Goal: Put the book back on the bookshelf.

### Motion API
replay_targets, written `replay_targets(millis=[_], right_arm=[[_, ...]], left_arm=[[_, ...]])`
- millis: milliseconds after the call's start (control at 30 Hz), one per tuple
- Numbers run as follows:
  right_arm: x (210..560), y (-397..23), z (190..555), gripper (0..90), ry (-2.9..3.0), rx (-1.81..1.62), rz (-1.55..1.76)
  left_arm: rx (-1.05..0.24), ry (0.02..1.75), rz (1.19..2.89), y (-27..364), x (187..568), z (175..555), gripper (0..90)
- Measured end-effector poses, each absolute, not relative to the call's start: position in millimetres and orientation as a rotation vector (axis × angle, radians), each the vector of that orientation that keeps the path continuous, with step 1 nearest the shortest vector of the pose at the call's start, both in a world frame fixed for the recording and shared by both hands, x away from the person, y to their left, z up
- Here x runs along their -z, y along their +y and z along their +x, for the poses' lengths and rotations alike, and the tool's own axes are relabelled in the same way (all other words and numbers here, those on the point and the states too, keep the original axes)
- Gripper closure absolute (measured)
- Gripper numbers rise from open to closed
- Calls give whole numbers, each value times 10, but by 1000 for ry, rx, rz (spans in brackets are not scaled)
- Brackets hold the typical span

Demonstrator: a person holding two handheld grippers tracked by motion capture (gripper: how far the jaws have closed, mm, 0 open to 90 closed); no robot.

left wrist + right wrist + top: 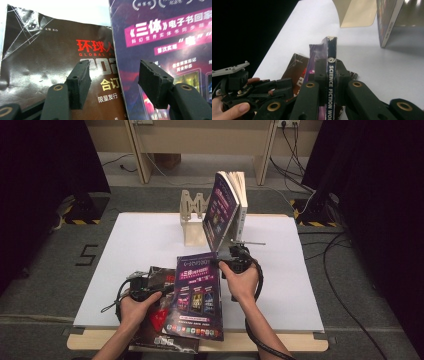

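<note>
Nearest the table's front edge, a dark brown magazine is seen lying flat, partly covered by a purple magazine that is being lifted off it. The left gripper is held low over the brown cover, its jaws spread apart with nothing pinched between them; in the left gripper view the edge of the purple cover runs up between the two pads, untouched by either.

The purple magazine is gripped by the right gripper, whose jaws are clamped on its spine, as is shown plainly in the right gripper view, where the spine stands upright between the pads. The magazine's long axis is seen running from the front edge toward the back of the white tabletop, with the spine on the right-hand side, so the right hand is the nearer one and already bears the load.

Farther back, a second purple book is stood upright and leaning against a wooden book stand. The stand lies straight ahead of the right gripper, well apart from it. It is judged that the held magazine must be swung upright, spine downward or backward, and carried forward to rest beside the standing book.
</note>
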State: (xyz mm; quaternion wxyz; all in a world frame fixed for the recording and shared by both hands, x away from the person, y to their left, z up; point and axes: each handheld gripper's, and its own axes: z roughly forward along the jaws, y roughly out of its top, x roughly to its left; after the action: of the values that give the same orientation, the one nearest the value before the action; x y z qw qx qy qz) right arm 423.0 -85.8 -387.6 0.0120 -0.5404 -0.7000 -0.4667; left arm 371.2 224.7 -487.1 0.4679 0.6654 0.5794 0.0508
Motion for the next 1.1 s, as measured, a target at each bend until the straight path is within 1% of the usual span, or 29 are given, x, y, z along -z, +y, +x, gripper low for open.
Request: replay_targets(millis=[1100], right_arm=[[3465,-960,4139,844,-2248,1666,-1735]], left_arm=[[-128,1423,1636,2246,4878,3717,408]])
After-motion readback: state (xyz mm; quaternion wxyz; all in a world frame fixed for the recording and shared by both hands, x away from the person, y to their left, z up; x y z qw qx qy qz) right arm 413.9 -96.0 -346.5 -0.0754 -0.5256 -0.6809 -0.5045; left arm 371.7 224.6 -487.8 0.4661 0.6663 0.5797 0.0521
